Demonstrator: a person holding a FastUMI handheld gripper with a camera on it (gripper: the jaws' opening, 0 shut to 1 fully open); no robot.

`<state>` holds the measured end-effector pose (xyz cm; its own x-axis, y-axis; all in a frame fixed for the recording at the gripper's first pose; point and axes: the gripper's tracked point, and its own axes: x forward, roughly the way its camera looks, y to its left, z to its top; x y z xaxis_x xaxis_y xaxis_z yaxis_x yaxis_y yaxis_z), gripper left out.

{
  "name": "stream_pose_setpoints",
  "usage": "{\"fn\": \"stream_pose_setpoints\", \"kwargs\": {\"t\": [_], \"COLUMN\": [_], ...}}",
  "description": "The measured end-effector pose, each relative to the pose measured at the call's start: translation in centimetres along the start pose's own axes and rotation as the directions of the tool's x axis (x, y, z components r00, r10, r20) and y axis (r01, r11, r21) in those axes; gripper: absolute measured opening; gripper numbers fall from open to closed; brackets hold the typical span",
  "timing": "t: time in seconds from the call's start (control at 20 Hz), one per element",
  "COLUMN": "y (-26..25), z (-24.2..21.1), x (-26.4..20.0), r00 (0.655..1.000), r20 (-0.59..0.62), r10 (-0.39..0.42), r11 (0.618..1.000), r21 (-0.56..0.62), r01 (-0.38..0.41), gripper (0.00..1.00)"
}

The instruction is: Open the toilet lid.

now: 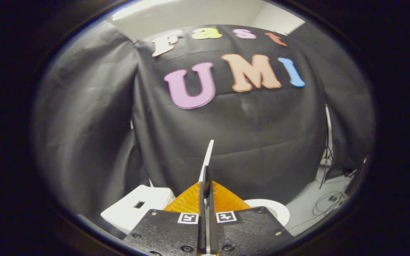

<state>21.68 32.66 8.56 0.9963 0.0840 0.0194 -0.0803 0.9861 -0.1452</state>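
Two orange fingers point(222, 199) of the hand-held gripper point(206, 185) are pressing together on the thin white toilet lid point(208, 156), gripping its edge | the lid is standing up edge-on between them, rising past the fingertips | the white toilet tank point(133, 209) is sitting left | the round white seat rim point(274, 209) is showing right.

Glossy white plastic toilet lid point(206, 156); ribbed orange tool point(206, 192) fingers; matt black cloth wall point(247, 121).
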Motion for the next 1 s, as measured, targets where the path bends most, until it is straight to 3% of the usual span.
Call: {"fn": "stream_pose_setpoints", "kwargs": {"t": [0.15, 0.35, 0.65, 1.0], "y": [4.5, 8.8, 13.0, 18.2], "z": [0.1, -0.3, -1.2, -2.7], "x": [0.0, 0.2, 0.6, 1.1], "r00": [0.997, 0.986, 0.977, 0.957], "r20": [0.012, 0.034, 0.000, -0.045], "r10": [0.074, 0.163, 0.215, 0.287], "r11": [0.994, 0.983, 0.950, 0.916], "r21": [-0.081, -0.094, -0.231, -0.280], "r01": [-0.072, -0.160, -0.209, -0.288], "gripper": [0.04, 0.04, 0.04, 0.05]}}
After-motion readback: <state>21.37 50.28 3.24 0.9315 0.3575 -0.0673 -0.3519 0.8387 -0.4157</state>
